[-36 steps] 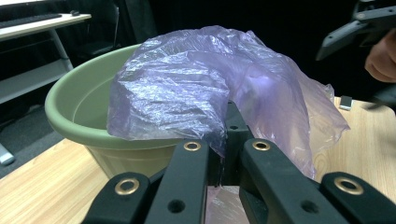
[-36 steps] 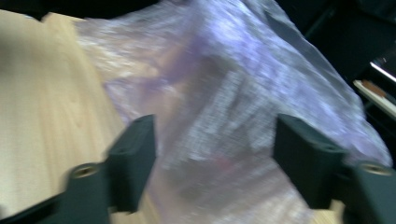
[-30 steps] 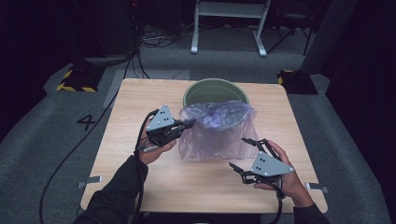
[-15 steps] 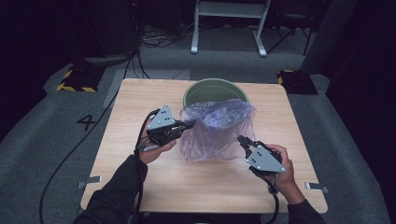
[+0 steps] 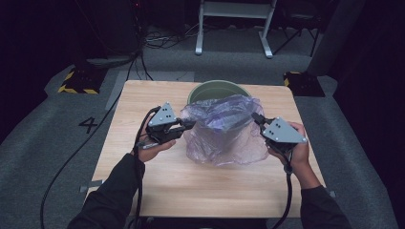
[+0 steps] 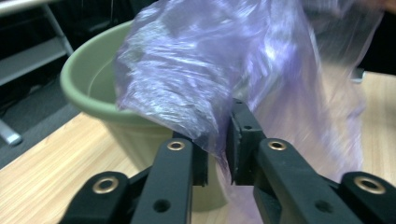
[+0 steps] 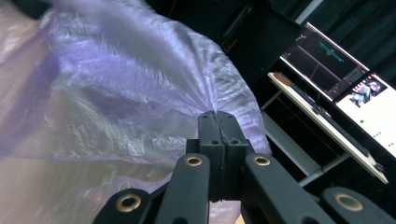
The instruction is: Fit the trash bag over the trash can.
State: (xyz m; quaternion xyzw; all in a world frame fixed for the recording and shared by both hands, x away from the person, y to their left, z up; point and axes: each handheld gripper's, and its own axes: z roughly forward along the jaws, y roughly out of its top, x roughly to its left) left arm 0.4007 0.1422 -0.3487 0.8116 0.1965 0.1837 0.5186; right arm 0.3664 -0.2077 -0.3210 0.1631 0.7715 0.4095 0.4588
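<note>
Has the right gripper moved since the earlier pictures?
Yes. The right gripper has moved from the table's near right part up toward the green bucket, now shut on the plastic bag.

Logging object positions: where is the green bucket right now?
In the high view, the green bucket stands at the table's far edge, centred, just behind the purple plastic bag.

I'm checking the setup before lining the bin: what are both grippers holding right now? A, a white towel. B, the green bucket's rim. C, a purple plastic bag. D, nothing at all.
C: the left gripper has a fold of the purple bag between its jaws, and the right gripper is shut on the bag's other side, in front of the green bucket.
</note>
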